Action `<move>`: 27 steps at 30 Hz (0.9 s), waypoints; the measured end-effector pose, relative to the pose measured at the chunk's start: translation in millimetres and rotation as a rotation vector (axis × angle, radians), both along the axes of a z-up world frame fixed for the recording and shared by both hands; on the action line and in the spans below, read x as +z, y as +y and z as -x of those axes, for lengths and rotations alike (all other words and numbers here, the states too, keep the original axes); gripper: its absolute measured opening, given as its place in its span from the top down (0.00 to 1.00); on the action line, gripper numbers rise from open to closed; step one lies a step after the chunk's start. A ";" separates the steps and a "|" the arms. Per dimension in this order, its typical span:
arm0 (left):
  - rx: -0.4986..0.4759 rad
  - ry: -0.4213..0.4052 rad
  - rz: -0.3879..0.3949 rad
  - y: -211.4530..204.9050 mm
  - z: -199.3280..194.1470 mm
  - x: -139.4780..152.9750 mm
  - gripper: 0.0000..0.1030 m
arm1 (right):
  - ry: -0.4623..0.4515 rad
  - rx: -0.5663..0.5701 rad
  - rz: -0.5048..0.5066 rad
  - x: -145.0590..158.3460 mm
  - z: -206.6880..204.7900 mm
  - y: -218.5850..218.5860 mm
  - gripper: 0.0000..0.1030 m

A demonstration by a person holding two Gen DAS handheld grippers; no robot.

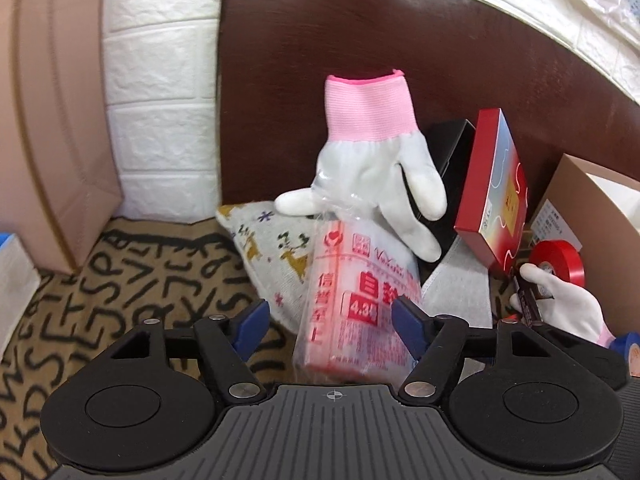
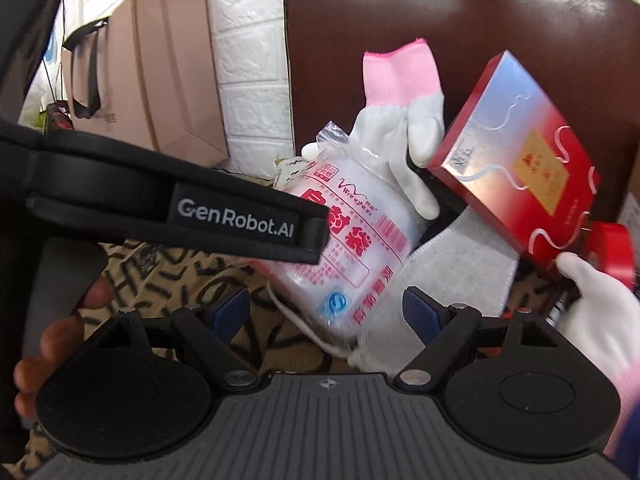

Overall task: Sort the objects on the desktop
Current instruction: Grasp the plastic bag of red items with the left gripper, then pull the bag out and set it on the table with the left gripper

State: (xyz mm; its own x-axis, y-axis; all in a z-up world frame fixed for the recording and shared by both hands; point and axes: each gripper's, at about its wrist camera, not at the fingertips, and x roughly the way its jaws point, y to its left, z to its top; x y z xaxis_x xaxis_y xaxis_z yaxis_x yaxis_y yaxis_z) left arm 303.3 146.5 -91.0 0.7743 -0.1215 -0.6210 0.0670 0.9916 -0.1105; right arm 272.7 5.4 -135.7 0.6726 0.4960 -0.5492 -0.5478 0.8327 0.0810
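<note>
Left tool [image 1: 328, 320]: jaws spread, packet of zip bags [image 1: 356, 300] between them, contact perhaps only at its right pad
Right tool [image 2: 326, 312]: jaws spread, gripping nothing
Packet: propped on reindeer pouch [image 1: 268, 248]
White glove [image 1: 372, 160]: atop packet
Red box [image 2: 516, 172]: tilted, right of glove

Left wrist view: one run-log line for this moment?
left tongs: open, astride plastic bag pack, pads clear | right tongs: open, empty | glove: atop pack | red box: leaning
</note>
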 end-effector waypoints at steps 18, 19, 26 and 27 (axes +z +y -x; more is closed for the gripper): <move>-0.055 0.054 0.128 -16.6 71.2 15.6 0.77 | -0.002 0.109 -0.010 6.7 46.5 -28.5 0.67; -0.052 0.062 0.147 -16.3 82.4 15.1 0.77 | 0.005 0.122 -0.014 7.7 56.3 -33.7 0.67; -0.049 0.118 0.254 -24.4 173.2 3.1 0.77 | 0.029 0.206 0.029 9.5 143.7 -68.0 0.67; -0.047 0.124 0.262 -26.8 185.0 1.5 0.76 | 0.037 0.212 0.028 8.9 156.6 -74.1 0.67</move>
State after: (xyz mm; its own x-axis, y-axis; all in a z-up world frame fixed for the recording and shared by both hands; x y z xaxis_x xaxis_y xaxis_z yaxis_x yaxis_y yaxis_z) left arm 118.3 119.7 -89.5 0.6841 -0.3246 -0.6532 0.0825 0.9242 -0.3729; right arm 116.1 -68.7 -126.9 0.5336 0.6085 -0.5873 -0.7083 0.7010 0.0828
